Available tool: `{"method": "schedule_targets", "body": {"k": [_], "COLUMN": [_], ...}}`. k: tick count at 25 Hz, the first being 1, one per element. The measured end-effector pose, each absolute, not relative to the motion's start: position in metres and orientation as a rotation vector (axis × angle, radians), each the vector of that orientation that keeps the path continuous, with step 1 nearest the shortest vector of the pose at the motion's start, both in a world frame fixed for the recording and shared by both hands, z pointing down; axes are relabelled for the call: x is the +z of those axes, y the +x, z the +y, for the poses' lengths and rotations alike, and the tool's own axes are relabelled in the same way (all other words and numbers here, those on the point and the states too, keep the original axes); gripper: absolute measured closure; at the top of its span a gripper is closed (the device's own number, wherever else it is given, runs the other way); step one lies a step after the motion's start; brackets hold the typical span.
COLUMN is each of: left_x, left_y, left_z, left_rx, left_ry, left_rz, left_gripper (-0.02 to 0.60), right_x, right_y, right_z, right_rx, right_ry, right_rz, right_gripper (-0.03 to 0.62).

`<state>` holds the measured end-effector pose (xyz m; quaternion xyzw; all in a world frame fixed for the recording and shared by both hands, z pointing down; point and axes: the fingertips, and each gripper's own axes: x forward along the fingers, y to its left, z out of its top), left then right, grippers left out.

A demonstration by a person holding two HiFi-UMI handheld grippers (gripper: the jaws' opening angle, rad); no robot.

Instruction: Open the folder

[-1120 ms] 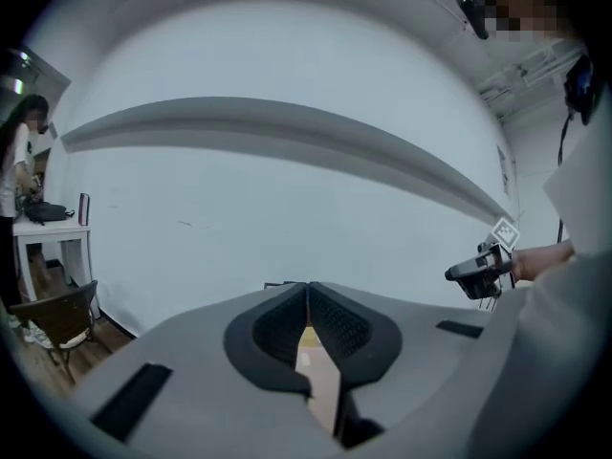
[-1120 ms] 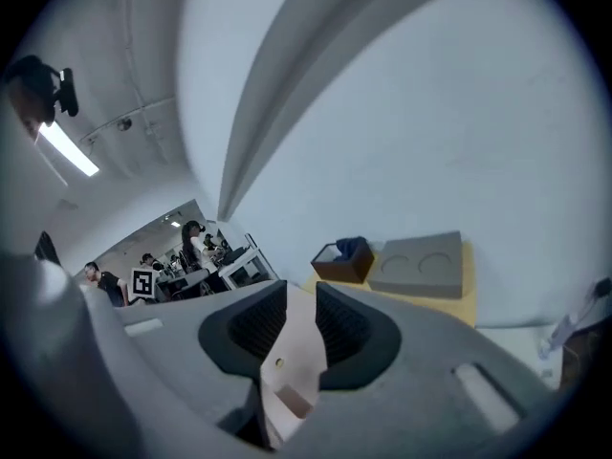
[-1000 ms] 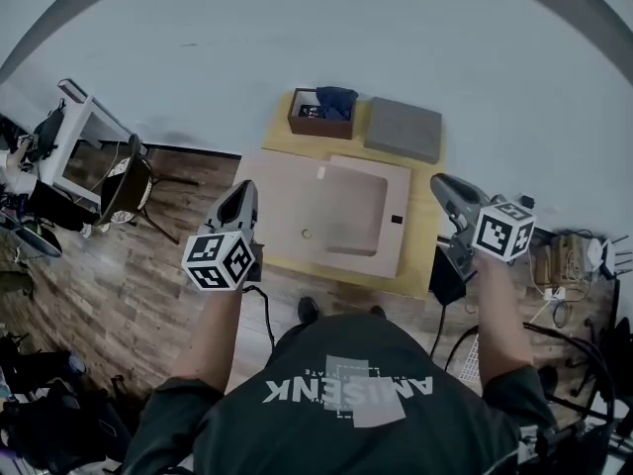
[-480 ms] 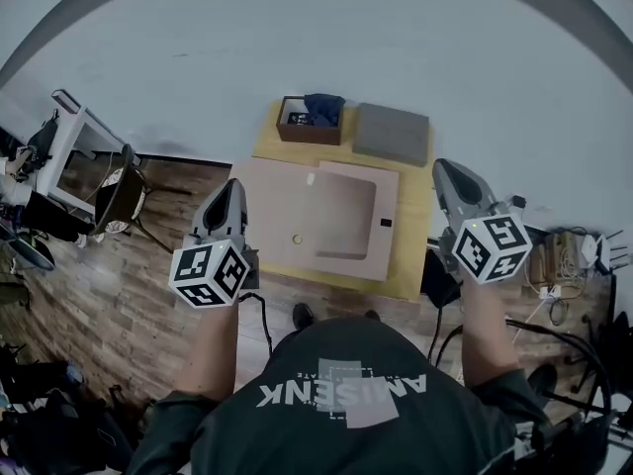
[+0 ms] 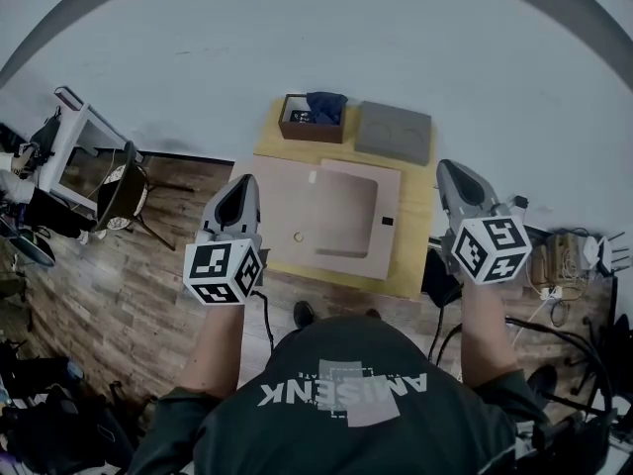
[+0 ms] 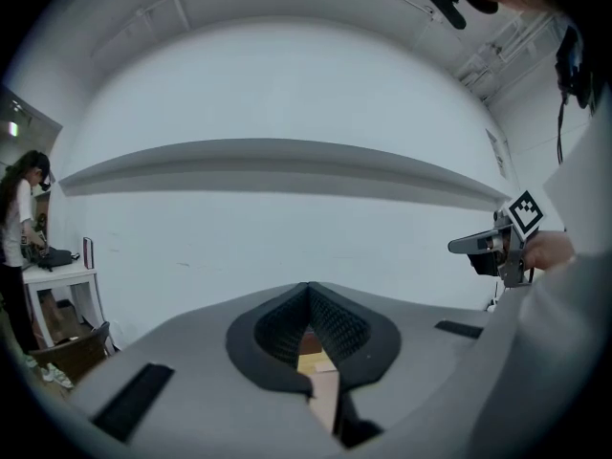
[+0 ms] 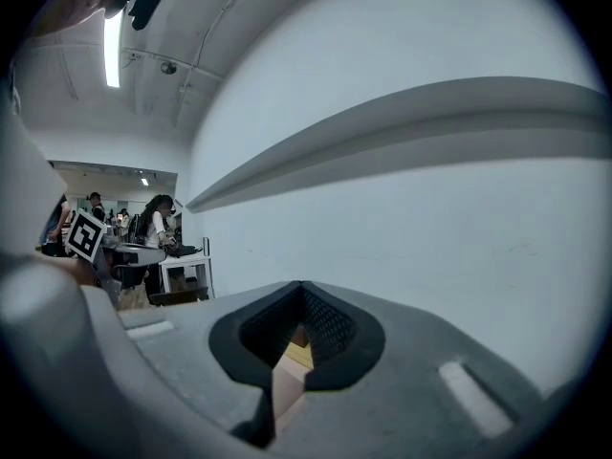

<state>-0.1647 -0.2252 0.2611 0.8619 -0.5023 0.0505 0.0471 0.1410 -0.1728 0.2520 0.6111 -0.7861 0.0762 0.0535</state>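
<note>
- A plain pale wall [image 5: 316, 57] filled the far side.
- A brown plank floor [image 5: 109, 295] ran below it.
- A yellowish surface [image 5: 417, 236] stood against the wall.
- A white table [image 5: 74, 137] and a dark chair [image 5: 127, 181] sat at left.
- Cables [image 5: 566, 265] lay tangled at right.
- A ceiling strip light [image 7: 112, 41] glowed.

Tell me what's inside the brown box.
In the brown box, a bunched blue cloth fills the right side; small dark items at left are too small to identify. Anything beneath the cloth is hidden.
</note>
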Motion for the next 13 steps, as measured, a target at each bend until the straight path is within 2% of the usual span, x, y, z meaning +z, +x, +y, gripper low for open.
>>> {"method": "schedule_targets", "body": {"k": [13], "left_x": [0.2644], "left_y": [-0.1743], "left_z": [-0.2258], "left_rx": [0.161], "left_ry": [2.629], "left_rz": [-1.562], "left_gripper": [0.581], "right_x": [0.2583], "right_y": [0.15], "right_z": [-0.1745], "right_rx": [0.26], "right_ry": [1.923], "right_rz": [-2.324], "right_gripper": [0.588]}}
